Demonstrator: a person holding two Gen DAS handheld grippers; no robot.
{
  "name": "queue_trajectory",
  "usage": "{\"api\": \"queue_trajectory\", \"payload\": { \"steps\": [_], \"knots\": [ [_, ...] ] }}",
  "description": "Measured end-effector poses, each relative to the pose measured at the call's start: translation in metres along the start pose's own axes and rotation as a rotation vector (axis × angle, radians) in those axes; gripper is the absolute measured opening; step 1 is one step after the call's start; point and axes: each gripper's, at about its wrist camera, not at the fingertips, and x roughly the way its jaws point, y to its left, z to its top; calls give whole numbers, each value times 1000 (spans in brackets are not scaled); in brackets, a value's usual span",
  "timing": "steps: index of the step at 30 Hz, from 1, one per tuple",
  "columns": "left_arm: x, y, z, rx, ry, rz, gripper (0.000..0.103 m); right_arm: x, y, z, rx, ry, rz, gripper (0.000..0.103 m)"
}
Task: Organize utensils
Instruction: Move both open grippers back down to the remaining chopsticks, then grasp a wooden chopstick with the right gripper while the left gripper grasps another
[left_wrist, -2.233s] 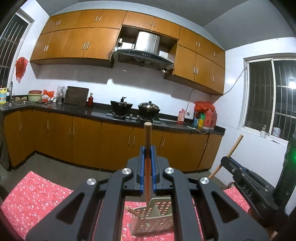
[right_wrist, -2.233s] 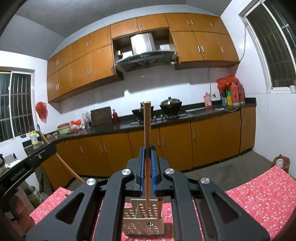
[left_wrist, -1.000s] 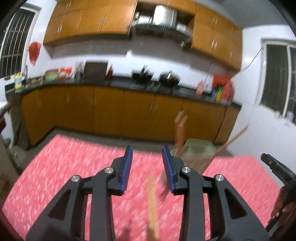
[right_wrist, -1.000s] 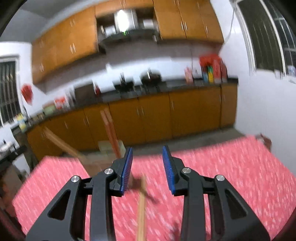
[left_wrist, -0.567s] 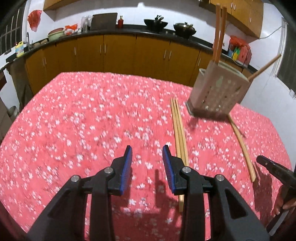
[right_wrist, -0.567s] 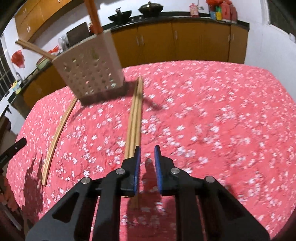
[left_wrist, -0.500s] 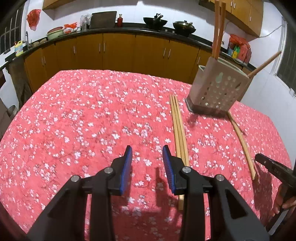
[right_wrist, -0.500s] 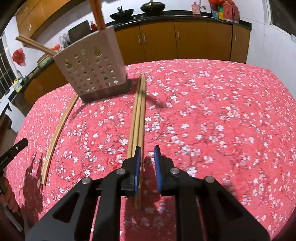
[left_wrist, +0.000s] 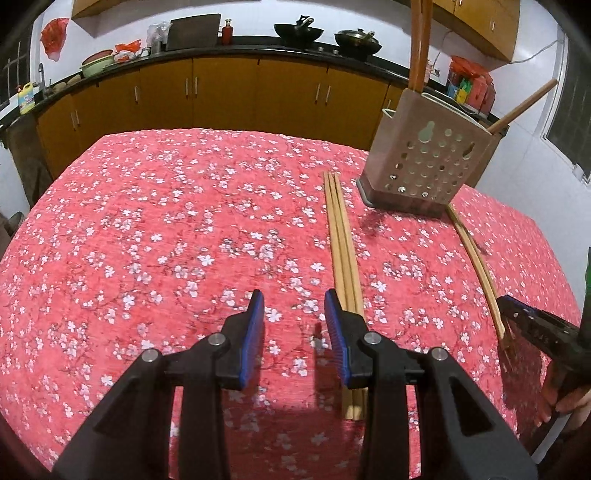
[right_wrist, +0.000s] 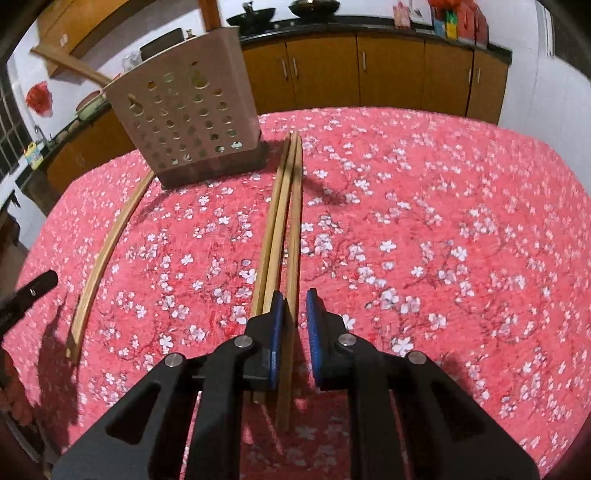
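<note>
Chopsticks (right_wrist: 282, 225): I'm seeing long pale wooden sticks lying together.
Left gripper (left_wrist: 294, 334): jaws spread, empty.
Right gripper (right_wrist: 294, 334): jaws narrowly parted, straddling one chopstick.

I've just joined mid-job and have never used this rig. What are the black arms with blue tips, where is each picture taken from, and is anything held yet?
There is no robot here: a person holds a hand tool in each hand, each ending in a two-finger claw with blue pads. Each picture comes from a camera on one tool, looking along its fingers.

In the left view, the left claw is open and empty above the red cloth. Three chopsticks lie side by side, a holder stands beyond them with more sticks in it, and a lone stick lies on the holder's far side.

In the right view, the right claw straddles one of the three chopsticks. A gap still shows, so it looks unclamped.
</note>
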Motion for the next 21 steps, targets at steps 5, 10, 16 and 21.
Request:
{"api": "queue_trajectory", "payload": {
  "steps": [5, 10, 16, 21],
  "knots": [
    [6, -5, 1, 14, 16, -26, 34, 4, -10, 5, 36, -18, -88, 8],
    [15, -15, 1, 53, 39, -60, 28, 3, -39, 7, 138, -26, -141, 8],
    [29, -28, -2, 108, 78, -60, 17, 1, -39, 4, 107, -33, -151, 8],
    [35, -36, -4, 151, 80, -37, 15, -2, -38, 3, 96, -33, -145, 8]
  ]
}}
